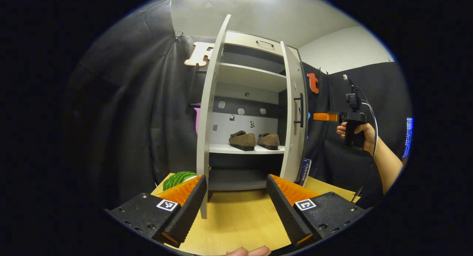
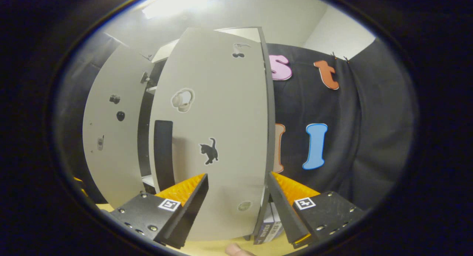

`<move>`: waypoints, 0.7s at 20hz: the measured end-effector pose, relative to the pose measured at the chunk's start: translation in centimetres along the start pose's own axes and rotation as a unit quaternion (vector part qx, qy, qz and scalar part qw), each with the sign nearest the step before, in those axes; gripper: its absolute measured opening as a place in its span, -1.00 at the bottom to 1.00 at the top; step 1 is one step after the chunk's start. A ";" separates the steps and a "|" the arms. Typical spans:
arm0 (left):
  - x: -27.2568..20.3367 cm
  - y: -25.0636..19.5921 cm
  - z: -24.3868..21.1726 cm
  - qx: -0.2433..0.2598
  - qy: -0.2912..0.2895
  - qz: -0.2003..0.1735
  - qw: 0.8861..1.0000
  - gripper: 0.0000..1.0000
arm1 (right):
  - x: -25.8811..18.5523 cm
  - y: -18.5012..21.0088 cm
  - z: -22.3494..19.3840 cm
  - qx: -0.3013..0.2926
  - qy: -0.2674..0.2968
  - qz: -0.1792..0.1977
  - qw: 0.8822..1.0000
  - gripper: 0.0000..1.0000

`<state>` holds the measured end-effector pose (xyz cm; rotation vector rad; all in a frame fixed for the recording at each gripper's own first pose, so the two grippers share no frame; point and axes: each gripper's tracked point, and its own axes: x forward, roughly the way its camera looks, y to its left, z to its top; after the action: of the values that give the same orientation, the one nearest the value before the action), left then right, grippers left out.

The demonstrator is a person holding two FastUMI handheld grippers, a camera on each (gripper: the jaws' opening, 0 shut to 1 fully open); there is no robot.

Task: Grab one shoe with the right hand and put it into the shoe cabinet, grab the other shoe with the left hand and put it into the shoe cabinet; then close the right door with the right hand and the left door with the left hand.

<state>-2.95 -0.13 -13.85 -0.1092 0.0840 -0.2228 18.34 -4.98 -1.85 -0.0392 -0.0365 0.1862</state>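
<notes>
Two brown shoes (image 1: 242,139) (image 1: 268,140) stand side by side on a white shelf (image 1: 221,149) inside the shoe cabinet (image 1: 247,78). Both doors are open: the left door (image 1: 210,119) edge-on, the right door (image 1: 293,112) swung partly inward. My left gripper (image 1: 236,208) hangs open in front of the cabinet, above the wooden table, with nothing between its fingers. A hand (image 1: 360,132) holds my right gripper (image 1: 320,116) just outside the right door's outer face. In the right gripper view that door (image 2: 218,137) is close ahead, with its black handle (image 2: 162,152), and my right gripper (image 2: 236,208) is open.
A green striped watermelon-like object (image 1: 179,178) lies on the wooden table (image 1: 240,219) left of the cabinet. Some books (image 1: 305,171) (image 2: 268,230) stand by the cabinet's right foot. The left door (image 2: 107,137) shows beyond the right one. Black cloth hangs all around.
</notes>
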 end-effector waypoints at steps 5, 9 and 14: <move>-0.6 4.3 1.9 0.033 -0.020 0.034 0.999 0.98 | -3.9 -2.1 -1.1 -0.026 0.006 -0.056 0.998 0.93; -0.8 8.0 3.6 0.020 -0.034 0.060 0.997 0.97 | -7.9 1.9 -1.2 -0.042 -0.017 -0.021 0.999 0.92; -0.4 14.0 5.8 0.032 -0.043 0.114 0.992 0.96 | -11.3 7.5 -3.8 -0.052 -0.041 0.018 0.998 0.92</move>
<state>0.19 14.12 -9.73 -0.0450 0.0028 0.0078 6.04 0.12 -6.37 -0.1356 -0.1281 0.2210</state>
